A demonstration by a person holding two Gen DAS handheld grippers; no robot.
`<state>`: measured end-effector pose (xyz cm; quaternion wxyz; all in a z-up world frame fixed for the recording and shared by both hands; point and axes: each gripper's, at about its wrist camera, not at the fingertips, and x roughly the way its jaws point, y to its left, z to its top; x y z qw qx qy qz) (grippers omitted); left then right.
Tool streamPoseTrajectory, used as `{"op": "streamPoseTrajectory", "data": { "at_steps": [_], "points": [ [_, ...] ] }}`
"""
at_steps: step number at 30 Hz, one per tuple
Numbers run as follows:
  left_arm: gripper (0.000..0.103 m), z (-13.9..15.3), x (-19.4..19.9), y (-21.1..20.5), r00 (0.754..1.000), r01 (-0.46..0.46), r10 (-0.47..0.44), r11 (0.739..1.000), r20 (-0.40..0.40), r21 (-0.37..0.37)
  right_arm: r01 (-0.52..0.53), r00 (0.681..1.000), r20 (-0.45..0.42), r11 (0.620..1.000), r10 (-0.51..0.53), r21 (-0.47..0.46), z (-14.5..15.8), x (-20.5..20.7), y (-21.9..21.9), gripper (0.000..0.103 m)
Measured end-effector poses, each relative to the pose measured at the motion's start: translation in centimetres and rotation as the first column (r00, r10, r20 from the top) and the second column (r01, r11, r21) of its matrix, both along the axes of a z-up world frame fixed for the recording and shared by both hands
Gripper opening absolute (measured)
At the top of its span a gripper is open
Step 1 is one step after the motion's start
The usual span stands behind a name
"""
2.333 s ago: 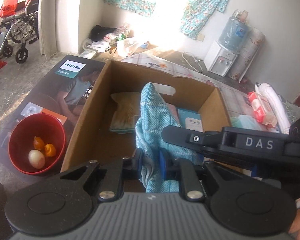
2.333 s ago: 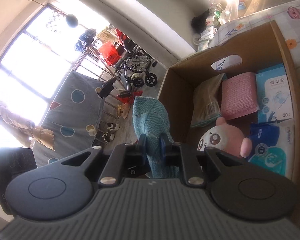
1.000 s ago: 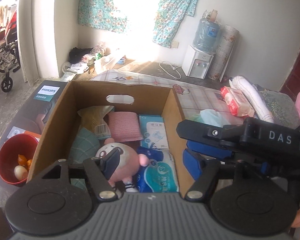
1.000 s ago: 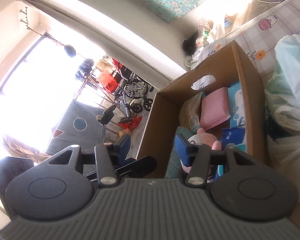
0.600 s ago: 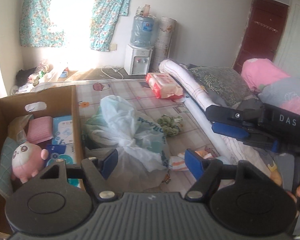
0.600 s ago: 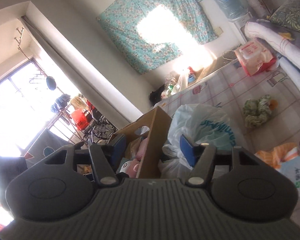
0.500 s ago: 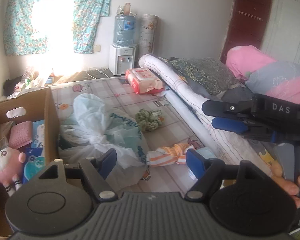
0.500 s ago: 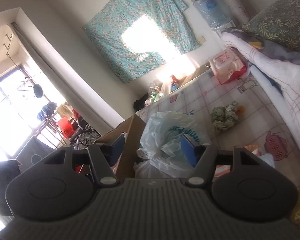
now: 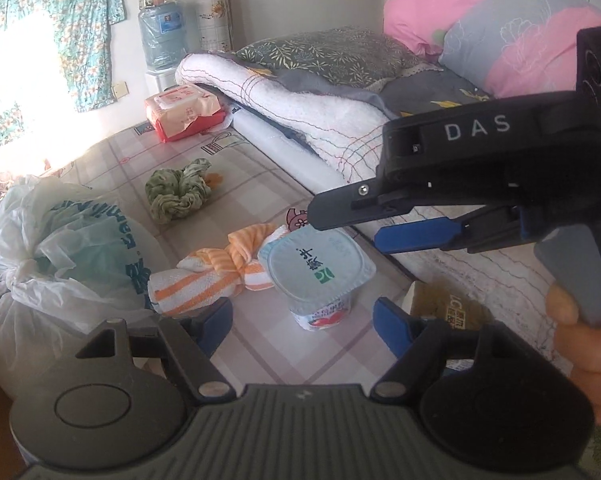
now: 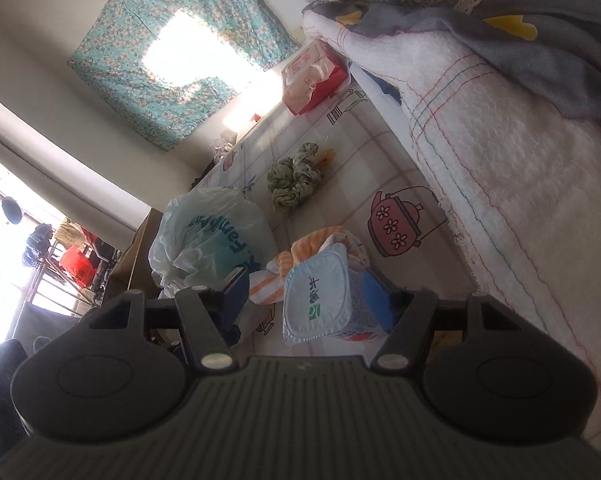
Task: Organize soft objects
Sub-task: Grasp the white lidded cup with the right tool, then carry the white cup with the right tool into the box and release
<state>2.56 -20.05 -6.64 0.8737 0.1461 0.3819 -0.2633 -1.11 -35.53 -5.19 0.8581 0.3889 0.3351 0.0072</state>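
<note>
— Where are your grippers sitting?
— Your left gripper (image 9: 302, 322) is hanging with jaws apart, gripping nothing; your right gripper (image 10: 308, 294) has just been opening, its jaws apart around the yogurt cup (image 10: 320, 296), pads not pressing

— And the soft things?
— The orange striped cloth (image 9: 220, 272) is lying mid-mat (image 9: 260, 184), touching the cup; the green cloth (image 9: 178, 190) is lying farther back

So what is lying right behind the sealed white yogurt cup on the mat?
A knotted orange-and-white striped cloth lies directly behind the sealed white yogurt cup, apparently touching it. The cup hides the cloth's near end; whether anything else lies there is not visible.
</note>
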Motion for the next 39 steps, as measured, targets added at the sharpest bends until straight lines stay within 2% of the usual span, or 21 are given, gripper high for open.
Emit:
{"op": "streamPoseTrajectory", "data": {
  "at_steps": [6,11,18,22,26,32,39],
  "points": [
    [0.078,-1.8,1.7,-0.7,0.999,-0.002,0.003,1.0,-0.047,0.007,-0.021,0.999,-0.046,0.998,0.023,0.052,-1.8,2.3,-0.3,0.061],
    [0.076,-2.9,2.6,-1.3,0.998,0.02,-0.02,1.0,-0.067,0.002,-0.026,0.998,-0.062,0.996,0.031,0.084,-2.7,3.2,-0.7,0.052],
    [0.057,-3.7,3.1,-2.4,0.998,0.042,-0.043,0.999,-0.049,-0.005,-0.027,0.997,-0.074,0.994,0.035,0.107,-3.3,3.6,-0.7,0.033],
    [0.055,-3.7,3.3,-2.1,0.999,0.009,-0.012,0.999,-0.052,-0.04,-0.028,0.996,-0.079,0.993,0.037,0.115,-3.8,3.6,-1.0,0.025],
    [0.051,-3.5,3.3,-1.9,0.998,0.0,-0.003,0.999,-0.06,-0.054,-0.021,0.997,-0.077,0.991,0.031,0.131,-4.0,3.3,-1.2,0.024],
    [0.051,-2.3,2.2,-1.2,0.999,-0.009,0.006,0.997,-0.046,-0.071,-0.026,0.997,-0.069,0.993,0.034,0.112,-3.0,2.6,-0.5,0.024],
    [0.051,2.0,-0.1,1.6,0.998,-0.06,0.063,0.994,0.028,-0.09,-0.074,0.997,0.005,0.994,0.074,0.079,1.0,1.8,1.9,0.024]
  ]
}}
